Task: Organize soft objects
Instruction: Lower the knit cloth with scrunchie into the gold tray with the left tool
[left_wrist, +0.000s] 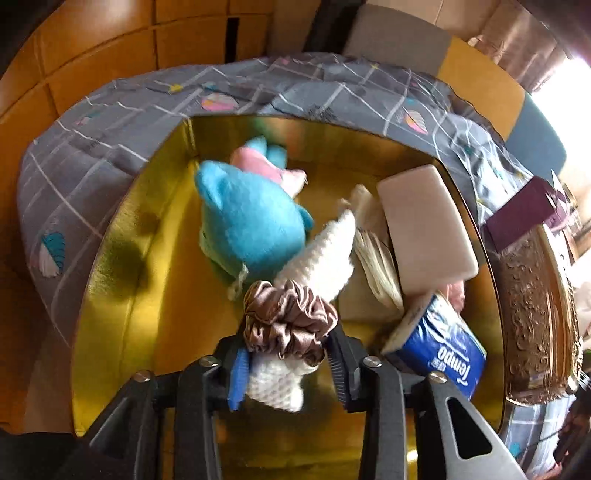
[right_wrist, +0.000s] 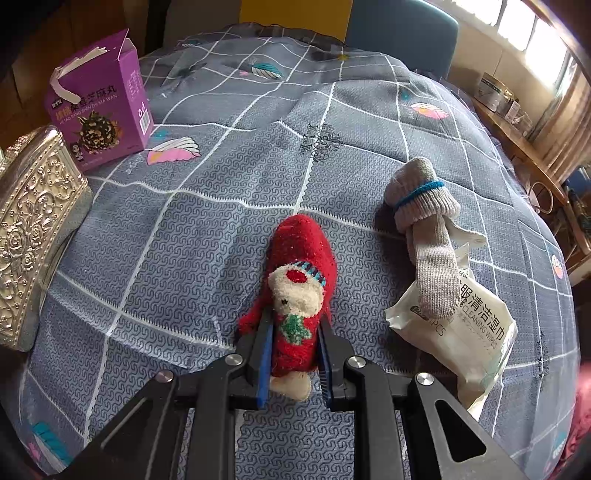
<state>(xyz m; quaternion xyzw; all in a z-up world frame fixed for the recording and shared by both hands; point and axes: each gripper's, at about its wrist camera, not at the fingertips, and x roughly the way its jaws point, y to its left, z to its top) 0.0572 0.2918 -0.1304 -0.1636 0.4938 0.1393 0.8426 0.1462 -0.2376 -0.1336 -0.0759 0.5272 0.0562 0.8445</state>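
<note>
A gold box (left_wrist: 122, 221) on the grey checked bedspread (left_wrist: 92, 147) holds a blue and pink plush toy (left_wrist: 251, 218). It also holds a pink block (left_wrist: 424, 225), folded beige cloths (left_wrist: 373, 258) and a blue Tempo tissue pack (left_wrist: 443, 350). My left gripper (left_wrist: 288, 343) hangs over the box, open, with a white knitted piece (left_wrist: 321, 254) and a brown satin scrunchie (left_wrist: 288, 317) between its fingers. A gap shows beside the right pad. My right gripper (right_wrist: 293, 328) is shut on a red fuzzy sock with a bear face (right_wrist: 299, 258), which lies on the bedspread (right_wrist: 184, 240).
A rolled grey sock with a blue band (right_wrist: 424, 221) lies partly on a white pack of cleaning wipes (right_wrist: 465, 332) at the right. A torn purple carton (right_wrist: 103, 103) stands at the far left. In front of it is a silver embossed box (right_wrist: 33, 229).
</note>
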